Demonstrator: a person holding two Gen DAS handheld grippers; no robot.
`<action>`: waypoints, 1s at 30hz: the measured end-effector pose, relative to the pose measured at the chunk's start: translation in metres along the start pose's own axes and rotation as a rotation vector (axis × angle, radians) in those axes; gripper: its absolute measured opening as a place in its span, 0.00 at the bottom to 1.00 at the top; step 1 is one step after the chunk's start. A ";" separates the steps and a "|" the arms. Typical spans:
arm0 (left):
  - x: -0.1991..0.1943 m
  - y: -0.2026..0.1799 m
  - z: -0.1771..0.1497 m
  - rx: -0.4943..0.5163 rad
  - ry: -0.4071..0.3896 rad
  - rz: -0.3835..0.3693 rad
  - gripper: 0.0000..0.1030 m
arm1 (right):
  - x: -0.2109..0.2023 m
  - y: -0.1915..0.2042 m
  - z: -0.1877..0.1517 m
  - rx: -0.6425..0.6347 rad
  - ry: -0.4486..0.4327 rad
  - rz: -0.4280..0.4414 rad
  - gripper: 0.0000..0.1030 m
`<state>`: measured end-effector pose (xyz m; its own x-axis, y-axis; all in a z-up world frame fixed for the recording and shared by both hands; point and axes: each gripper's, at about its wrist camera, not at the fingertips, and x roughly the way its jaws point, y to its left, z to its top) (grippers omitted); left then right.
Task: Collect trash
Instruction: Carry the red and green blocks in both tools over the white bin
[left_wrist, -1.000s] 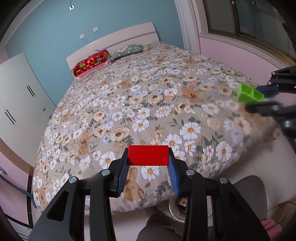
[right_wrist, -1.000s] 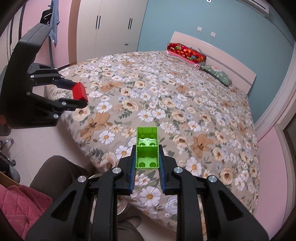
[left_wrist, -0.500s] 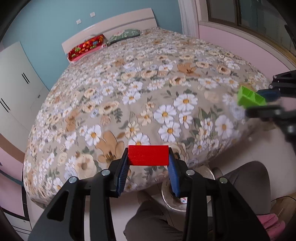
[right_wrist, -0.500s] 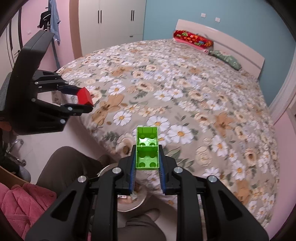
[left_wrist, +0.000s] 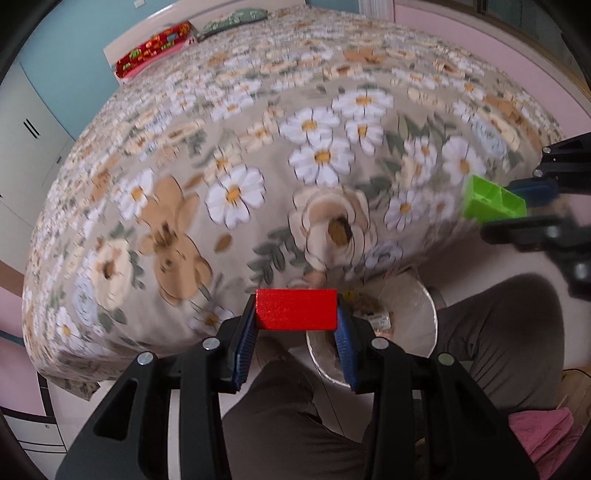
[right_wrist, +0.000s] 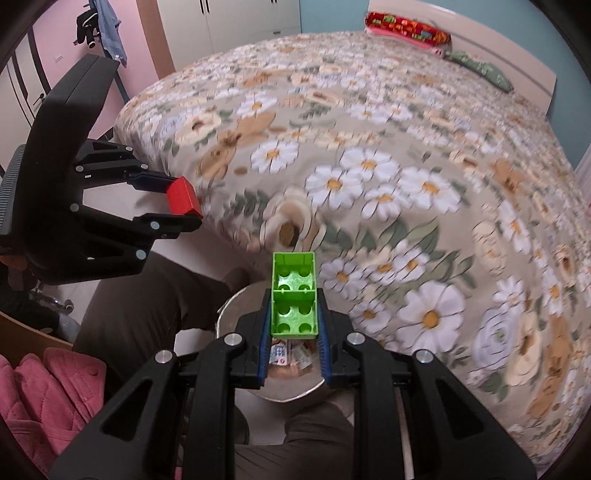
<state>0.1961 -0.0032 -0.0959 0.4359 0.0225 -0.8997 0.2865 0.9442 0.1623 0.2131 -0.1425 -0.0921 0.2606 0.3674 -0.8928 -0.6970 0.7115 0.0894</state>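
On our left, the left tongs (left_wrist: 295, 332) pinch a red block (left_wrist: 296, 309) across its ends, blue pads flat against both sides. Seen from the right wrist, that block (right_wrist: 183, 201) hangs over the floor just beside the bed's edge, short of the bin. Below and between our knees sits the silver trash bin (left_wrist: 417, 295), wrappers already lying in its bottom. In the left view the red block overlaps the bin's left rim rather than its mouth, so we judge a release here could strike the rim or miss onto the floor and skid under the bed (left_wrist: 258, 147).

Further right, the right tongs (right_wrist: 293, 332) are pressed onto a green block (right_wrist: 294, 295), its hollow underside facing the camera, the pads gripping only its near half. It sits above the bin (right_wrist: 236, 299) opening, near the far rim. The overhanging front half could tip the block as the pads part, sending it against the bedspread instead of straight down. Both frames are smeared, and dropping mid-swing would fling either block sideways.
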 end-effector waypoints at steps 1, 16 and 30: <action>0.006 -0.001 -0.002 -0.001 0.007 0.001 0.40 | 0.005 0.000 -0.003 0.002 0.009 0.004 0.22; 0.102 -0.024 -0.045 -0.001 0.162 -0.027 0.40 | 0.100 -0.002 -0.052 0.081 0.138 0.079 0.22; 0.184 -0.041 -0.075 -0.032 0.315 -0.082 0.40 | 0.180 -0.009 -0.095 0.158 0.255 0.123 0.22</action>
<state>0.2010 -0.0138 -0.2986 0.1259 0.0418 -0.9912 0.2806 0.9568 0.0761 0.2028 -0.1396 -0.2952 -0.0091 0.3092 -0.9510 -0.5953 0.7625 0.2535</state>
